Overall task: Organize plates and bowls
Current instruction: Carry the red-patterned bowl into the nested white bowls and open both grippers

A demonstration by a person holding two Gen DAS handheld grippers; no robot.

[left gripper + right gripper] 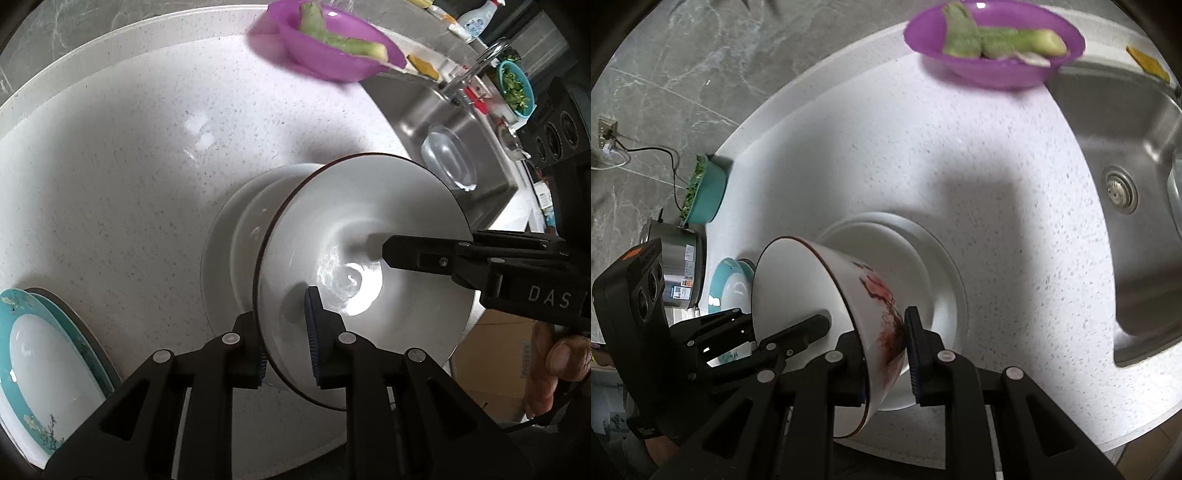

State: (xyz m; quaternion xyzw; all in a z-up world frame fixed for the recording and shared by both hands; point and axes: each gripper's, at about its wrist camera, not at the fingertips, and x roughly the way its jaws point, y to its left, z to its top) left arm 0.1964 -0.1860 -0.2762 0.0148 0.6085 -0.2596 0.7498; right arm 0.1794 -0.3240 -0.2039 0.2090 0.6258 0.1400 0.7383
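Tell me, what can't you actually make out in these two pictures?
- Left view: the white bowl hides most of the white plates beneath.
- Left view: the teal plate is cut off by the edge.
- Right view: the purple bowl is motion-blurred.
- Right view: the pot label is too small.

Two hand-held grippers are in view, the left hand-held gripper point(286, 334) and the right hand-held gripper point(886, 363). One white bowl with a dark rim point(369, 229) is there, red-patterned outside. Two white plates point(945, 280) lie stacked on the tabletop point(129, 166). One teal-rimmed plate point(33, 354) sits at the edge. One purple bowl point(993, 70) holds green vegetable pieces point(997, 44). There is one sink point(1126, 122), one glass dish point(448, 157) inside it, one steel pot point(681, 273), and two teal baskets of greens point(707, 192), one per view.
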